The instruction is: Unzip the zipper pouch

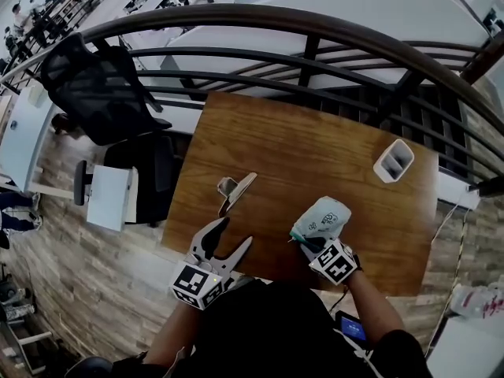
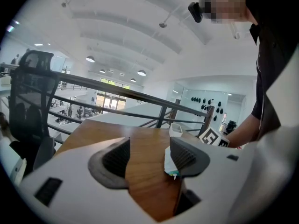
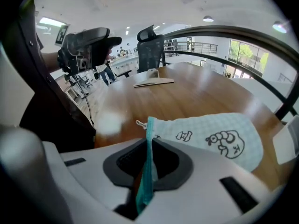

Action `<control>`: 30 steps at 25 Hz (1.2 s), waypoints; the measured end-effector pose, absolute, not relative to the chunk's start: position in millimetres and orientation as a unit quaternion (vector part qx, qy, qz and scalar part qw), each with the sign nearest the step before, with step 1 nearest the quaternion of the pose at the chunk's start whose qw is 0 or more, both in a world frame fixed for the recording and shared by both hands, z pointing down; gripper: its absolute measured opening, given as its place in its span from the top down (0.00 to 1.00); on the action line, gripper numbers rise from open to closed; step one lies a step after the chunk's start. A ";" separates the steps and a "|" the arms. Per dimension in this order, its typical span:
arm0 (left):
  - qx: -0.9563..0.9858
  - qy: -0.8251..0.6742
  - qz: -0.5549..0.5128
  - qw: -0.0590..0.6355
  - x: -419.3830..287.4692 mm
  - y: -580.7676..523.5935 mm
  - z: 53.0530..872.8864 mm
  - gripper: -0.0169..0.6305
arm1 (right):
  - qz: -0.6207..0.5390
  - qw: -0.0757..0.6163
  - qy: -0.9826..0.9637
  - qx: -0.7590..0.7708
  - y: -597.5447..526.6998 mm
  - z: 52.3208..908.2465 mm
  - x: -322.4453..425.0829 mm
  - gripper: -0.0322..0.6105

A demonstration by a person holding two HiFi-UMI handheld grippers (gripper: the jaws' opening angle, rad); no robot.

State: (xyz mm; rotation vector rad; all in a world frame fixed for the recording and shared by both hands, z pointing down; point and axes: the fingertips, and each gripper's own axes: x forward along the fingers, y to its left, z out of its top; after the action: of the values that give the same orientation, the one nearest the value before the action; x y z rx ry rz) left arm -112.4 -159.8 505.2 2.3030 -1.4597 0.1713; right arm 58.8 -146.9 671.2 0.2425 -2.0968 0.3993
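The checked zipper pouch (image 1: pixel 323 217) is lying on the wooden table (image 1: pixel 299 144), near its front edge on the person's right. The right gripper (image 1: pixel 304 241) is clamping its jaws on the pouch's teal zipper edge (image 3: pixel 149 157), close to the small metal pull (image 3: pixel 138 123). The left gripper (image 1: pixel 236 233) is hovering left of the pouch, jaws apart and empty. To unzip cleanly, the left gripper likely should be pinching the pull and drawing straight along the teeth while the right is anchoring the fabric.
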 end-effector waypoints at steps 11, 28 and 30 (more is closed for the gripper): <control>0.892 -0.402 0.096 0.182 -67.8 -172.5 515.8 0.70 | 0.129 0.416 -0.895 0.095 -153.2 598.6 52.7 0.91; 0.962 -0.194 0.163 0.097 20.9 -173.5 525.3 0.64 | 0.116 0.343 -0.931 0.053 -152.7 514.8 58.2 0.90; 0.969 -0.163 0.165 0.088 31.3 -169.4 522.5 0.63 | 0.119 0.334 -0.934 0.040 -148.5 512.1 58.3 0.90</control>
State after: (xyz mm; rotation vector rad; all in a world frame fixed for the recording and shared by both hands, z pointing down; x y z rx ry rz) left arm 31.3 -169.4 522.5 2.8839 -0.4864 0.4912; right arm 58.3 -148.5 512.1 0.1049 -2.4387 0.3115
